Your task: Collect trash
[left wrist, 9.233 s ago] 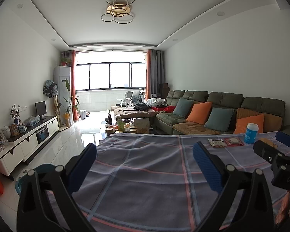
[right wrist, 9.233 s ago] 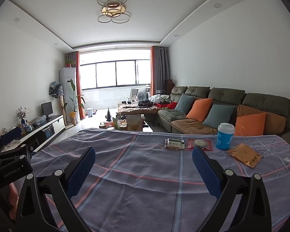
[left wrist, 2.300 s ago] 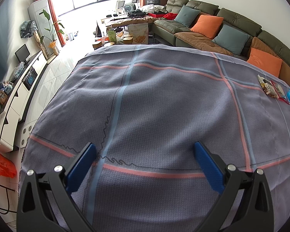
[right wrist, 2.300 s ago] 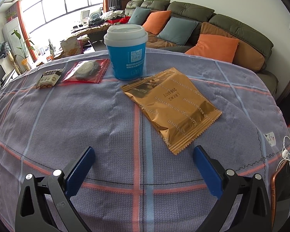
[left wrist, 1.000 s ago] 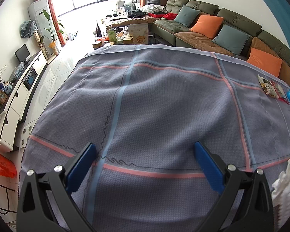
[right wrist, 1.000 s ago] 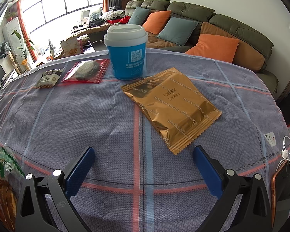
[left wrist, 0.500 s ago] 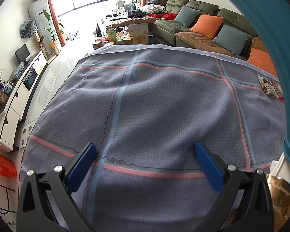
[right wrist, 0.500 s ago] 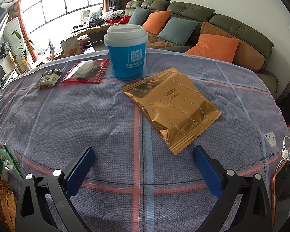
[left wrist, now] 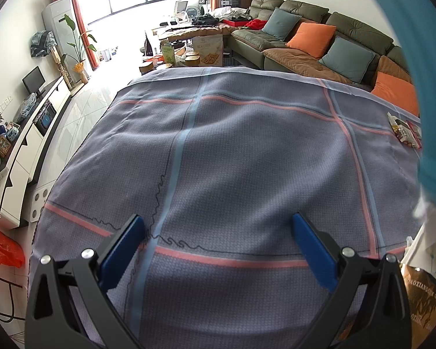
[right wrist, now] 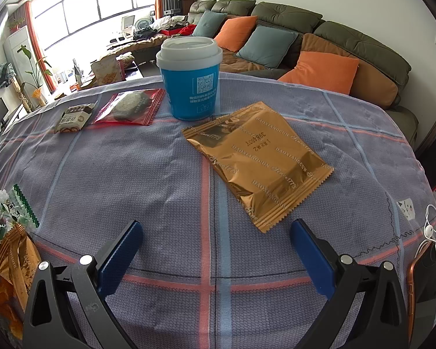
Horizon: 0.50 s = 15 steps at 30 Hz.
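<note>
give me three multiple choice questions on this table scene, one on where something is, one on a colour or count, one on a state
1. Where does the red packet lie relative to the blue cup, seen from the right wrist view?
A. to its left
B. to its right
C. under it

2. What colour is the large wrapper nearest the right tongs?
A. green
B. gold
C. white

3. What state are the right tongs in?
A. shut on the cup
B. shut on the wrapper
C. open and holding nothing

Answers
1. A: the packet sits on the cloth beside the cup's left side.
2. B: the foil is shiny gold with printed lettering.
3. C: the two blue pads stand wide apart above bare tablecloth, short of the wrapper.
</note>
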Motion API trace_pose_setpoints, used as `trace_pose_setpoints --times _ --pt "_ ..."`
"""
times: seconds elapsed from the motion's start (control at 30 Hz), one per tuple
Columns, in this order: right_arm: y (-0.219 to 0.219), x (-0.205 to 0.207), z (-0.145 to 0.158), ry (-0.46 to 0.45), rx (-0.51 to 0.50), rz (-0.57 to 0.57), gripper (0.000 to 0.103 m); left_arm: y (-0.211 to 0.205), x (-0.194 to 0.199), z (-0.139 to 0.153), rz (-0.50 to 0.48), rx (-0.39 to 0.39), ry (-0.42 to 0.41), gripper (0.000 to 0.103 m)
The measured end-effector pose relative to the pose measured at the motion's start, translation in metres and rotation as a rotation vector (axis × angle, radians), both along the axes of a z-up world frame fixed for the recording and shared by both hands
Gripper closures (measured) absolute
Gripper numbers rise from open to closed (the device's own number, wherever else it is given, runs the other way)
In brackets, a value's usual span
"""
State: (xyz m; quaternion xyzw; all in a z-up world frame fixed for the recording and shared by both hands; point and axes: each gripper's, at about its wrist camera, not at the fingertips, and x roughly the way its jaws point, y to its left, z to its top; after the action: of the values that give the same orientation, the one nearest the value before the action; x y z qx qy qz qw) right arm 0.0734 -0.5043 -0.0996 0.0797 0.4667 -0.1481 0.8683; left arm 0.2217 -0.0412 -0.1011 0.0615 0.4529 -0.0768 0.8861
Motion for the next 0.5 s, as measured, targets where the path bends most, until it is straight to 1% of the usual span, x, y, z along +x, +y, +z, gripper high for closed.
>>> trace_pose_setpoints --times 0.5 --pt "0.0002 0.0003 -0.0001 0.000 0.000 0.000 0.002 0.0012 0.0004 -0.0005 0.000 0.000 0.000 0.003"
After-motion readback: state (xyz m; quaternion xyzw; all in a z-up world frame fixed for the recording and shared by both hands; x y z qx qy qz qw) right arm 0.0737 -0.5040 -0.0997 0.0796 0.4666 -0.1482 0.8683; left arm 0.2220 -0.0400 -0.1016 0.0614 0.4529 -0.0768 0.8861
